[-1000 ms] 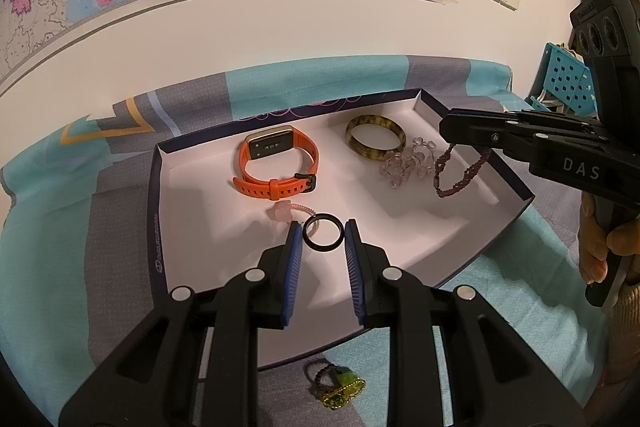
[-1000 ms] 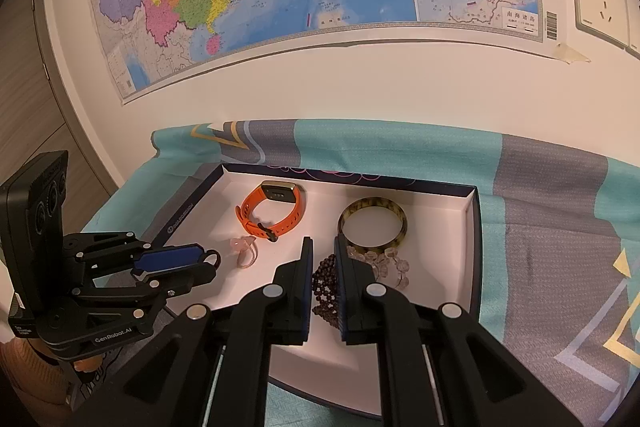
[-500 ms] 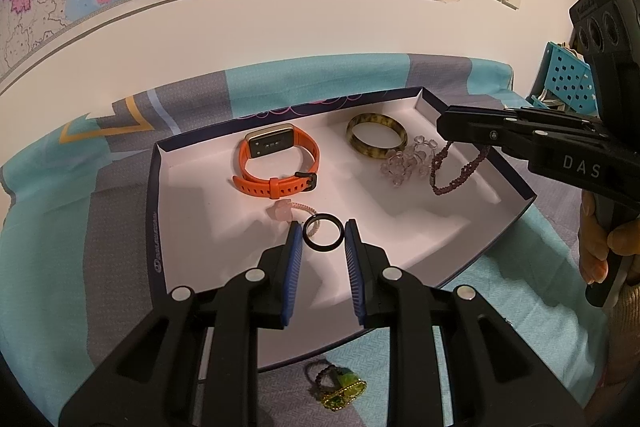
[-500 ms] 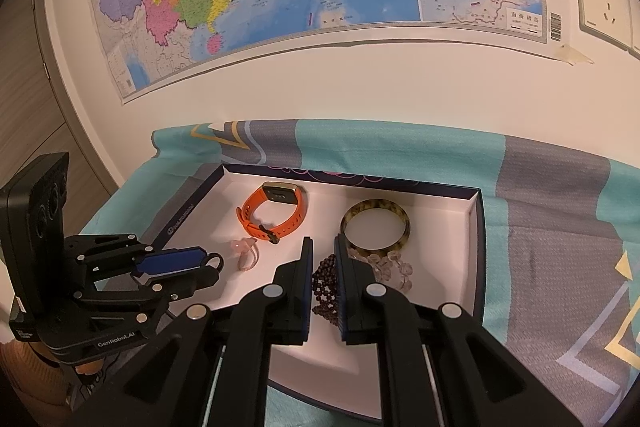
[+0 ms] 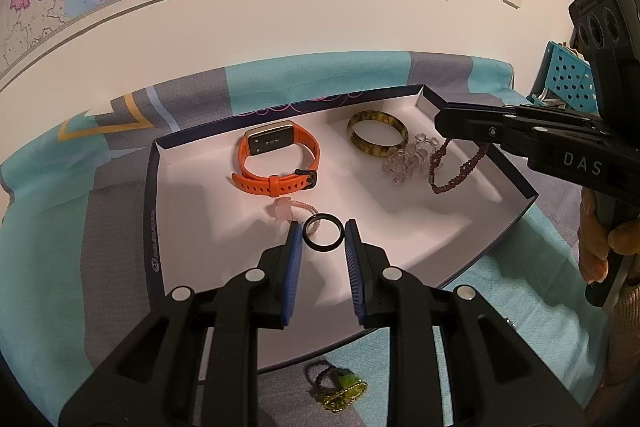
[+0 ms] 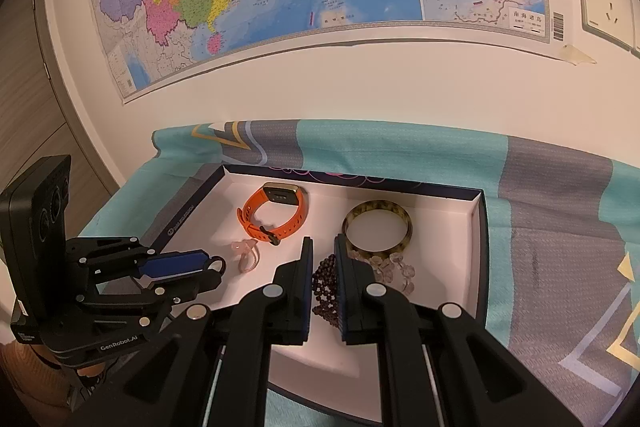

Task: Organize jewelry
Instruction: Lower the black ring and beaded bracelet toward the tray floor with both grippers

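My left gripper (image 5: 323, 233) is shut on a black ring (image 5: 322, 249), held above the near part of a white-lined tray (image 5: 157, 211). In the right wrist view this gripper (image 6: 216, 265) stands at the tray's left edge. My right gripper (image 6: 323, 247) is shut on a dark red bead bracelet (image 6: 325, 283). From the left wrist view the bracelet (image 5: 456, 183) hangs from the right gripper (image 5: 444, 123) into the tray's right side. In the tray lie an orange watch (image 5: 276, 163), an amber bangle (image 5: 378, 133), a clear crystal bracelet (image 5: 404, 163) and a pink charm bracelet (image 5: 284, 207).
The tray sits on a teal and grey cloth (image 5: 52, 211) against a white wall with a map. A green and yellow trinket (image 5: 340, 387) lies on the cloth in front of the tray. A teal perforated basket (image 5: 564, 79) stands at the far right. A hand (image 5: 600, 251) holds the right gripper's handle.
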